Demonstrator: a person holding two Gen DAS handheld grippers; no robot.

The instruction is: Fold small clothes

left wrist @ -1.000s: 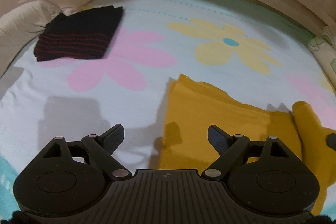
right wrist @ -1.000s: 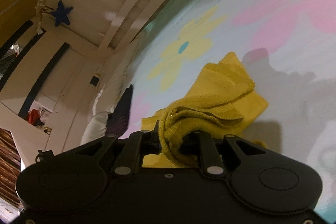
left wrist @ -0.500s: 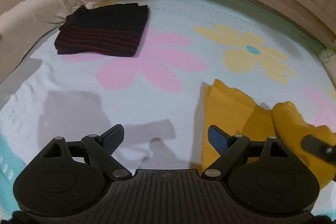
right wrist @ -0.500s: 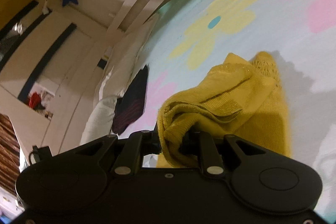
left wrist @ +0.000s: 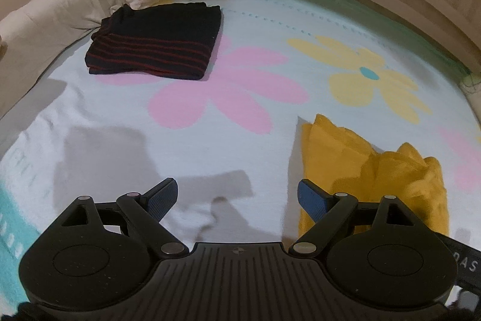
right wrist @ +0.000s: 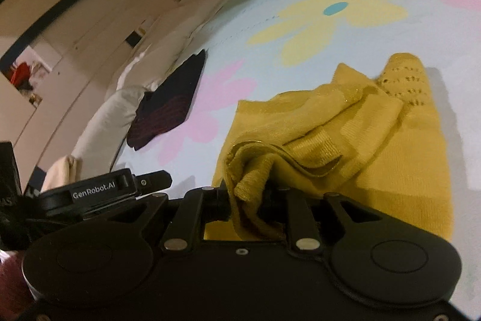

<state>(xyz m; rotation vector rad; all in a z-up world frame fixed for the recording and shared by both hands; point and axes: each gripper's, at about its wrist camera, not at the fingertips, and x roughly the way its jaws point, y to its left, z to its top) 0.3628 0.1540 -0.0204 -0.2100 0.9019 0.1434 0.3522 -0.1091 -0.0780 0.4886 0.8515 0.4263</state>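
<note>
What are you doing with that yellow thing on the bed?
A person is folding small clothes on the flowery bedsheet using two hand-held grippers. The right hand-held gripper has a bunched edge of the yellow knit garment between its fingers, and its jaws are opening. The left hand-held gripper is wide open and holds nothing. A dark striped garment already lies folded near the pillows.

"GenRobot.AI" stands in white letters on the black body of the left gripper (right wrist: pixel 90 188), left of the right gripper's jaws. Letters "AS" show on a black strap (left wrist: pixel 460 259) right of the left gripper's jaws.
</note>
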